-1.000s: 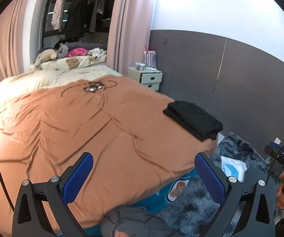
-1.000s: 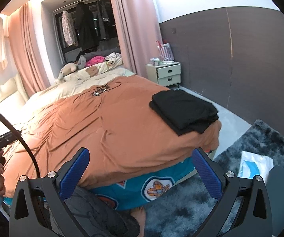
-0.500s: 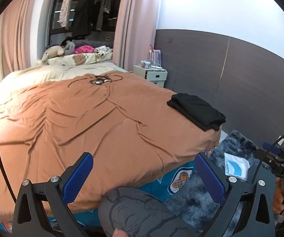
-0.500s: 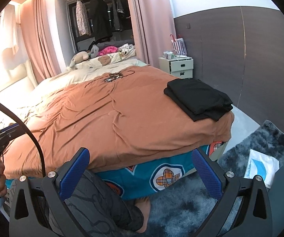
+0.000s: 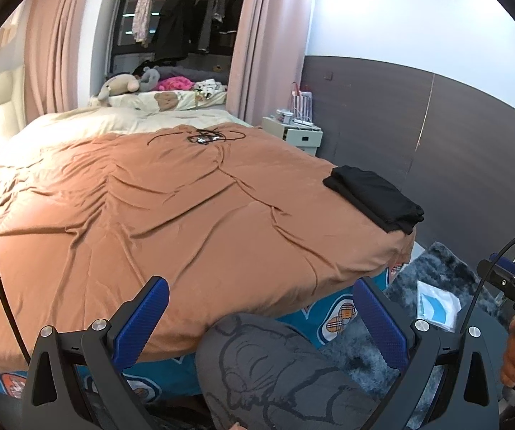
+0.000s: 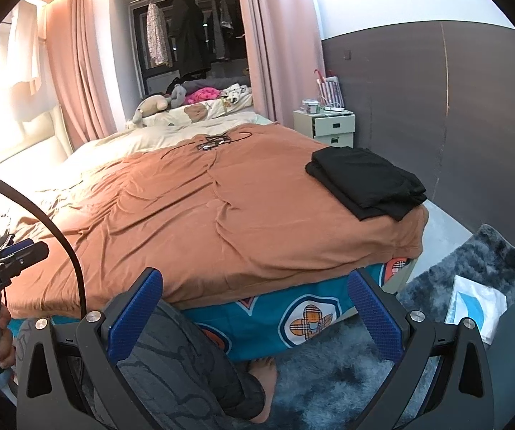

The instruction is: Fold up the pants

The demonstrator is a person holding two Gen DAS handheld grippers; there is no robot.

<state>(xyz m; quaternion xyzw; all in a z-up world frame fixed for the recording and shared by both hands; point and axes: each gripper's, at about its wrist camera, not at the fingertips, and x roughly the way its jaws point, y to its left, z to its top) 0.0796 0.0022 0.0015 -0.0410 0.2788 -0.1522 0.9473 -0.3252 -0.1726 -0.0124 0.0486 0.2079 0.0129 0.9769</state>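
Black pants [image 5: 374, 195] lie folded in a neat stack at the near right corner of the bed, on the orange-brown bedspread [image 5: 157, 208]. They also show in the right wrist view [image 6: 367, 182]. My left gripper [image 5: 261, 311] is open and empty, held back from the bed's near edge, well away from the pants. My right gripper [image 6: 254, 304] is open and empty, also off the bed's edge. Each gripper's handle shows at the side of the other's view.
The person's grey-trousered leg [image 5: 275, 369] and bare foot [image 6: 263, 376] are below the grippers. A tangle of black cable [image 5: 200, 138] lies far up the bed. A white nightstand [image 6: 324, 127] stands by the dark wall. A blue shaggy rug [image 6: 465, 261] holds a white packet [image 6: 476, 304].
Both grippers have drawn back and away from the bed, so more of the bed's side, the leg and the rug show. The folded pants have not moved.
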